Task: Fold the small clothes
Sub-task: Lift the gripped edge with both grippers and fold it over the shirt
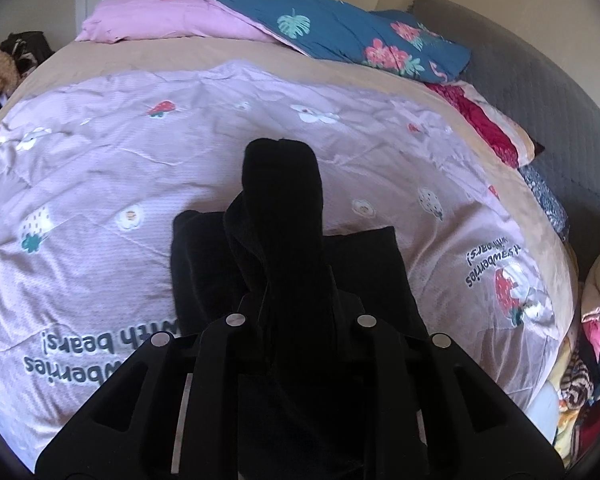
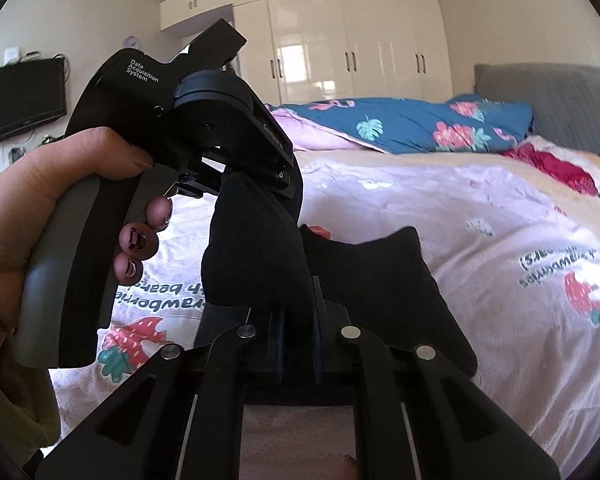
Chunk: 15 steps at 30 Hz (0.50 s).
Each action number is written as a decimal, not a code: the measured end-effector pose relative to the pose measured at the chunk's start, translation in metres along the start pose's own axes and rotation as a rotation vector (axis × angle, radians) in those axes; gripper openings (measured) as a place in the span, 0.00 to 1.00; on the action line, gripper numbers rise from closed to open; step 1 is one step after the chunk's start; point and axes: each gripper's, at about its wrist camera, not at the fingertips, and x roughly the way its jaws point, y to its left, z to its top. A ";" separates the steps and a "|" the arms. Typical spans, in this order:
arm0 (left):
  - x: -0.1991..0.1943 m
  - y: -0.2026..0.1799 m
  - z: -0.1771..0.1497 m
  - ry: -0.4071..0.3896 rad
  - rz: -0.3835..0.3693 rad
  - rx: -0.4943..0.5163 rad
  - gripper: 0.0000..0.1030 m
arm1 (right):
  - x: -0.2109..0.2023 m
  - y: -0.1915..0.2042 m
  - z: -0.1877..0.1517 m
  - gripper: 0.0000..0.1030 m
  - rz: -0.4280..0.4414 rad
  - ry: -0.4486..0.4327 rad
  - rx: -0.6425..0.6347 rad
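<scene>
Left gripper (image 1: 290,280) clamped on black sock (image 1: 278,184), lifted above pink strawberry quilt (image 1: 100,168). Right gripper (image 2: 298,332) pinches same sock's lower end. Second black garment (image 2: 380,264) lies flat on quilt just behind. Person's hand (image 2: 40,200) grips left handle.

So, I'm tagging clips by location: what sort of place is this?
A home bedroom, most likely: a bed with a strawberry quilt, a tall wardrobe and a wall TV.
</scene>
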 end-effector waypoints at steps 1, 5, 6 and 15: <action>0.003 -0.003 0.001 0.007 -0.002 0.002 0.12 | 0.001 -0.004 -0.001 0.09 -0.001 0.006 0.015; 0.017 -0.016 0.003 0.035 -0.014 0.018 0.15 | 0.004 -0.019 -0.003 0.09 0.003 0.025 0.081; 0.022 -0.020 0.003 0.045 -0.016 0.025 0.16 | 0.004 -0.023 -0.004 0.09 -0.001 0.030 0.092; 0.061 -0.045 0.001 0.125 -0.006 0.074 0.23 | 0.019 -0.063 -0.016 0.09 0.034 0.118 0.293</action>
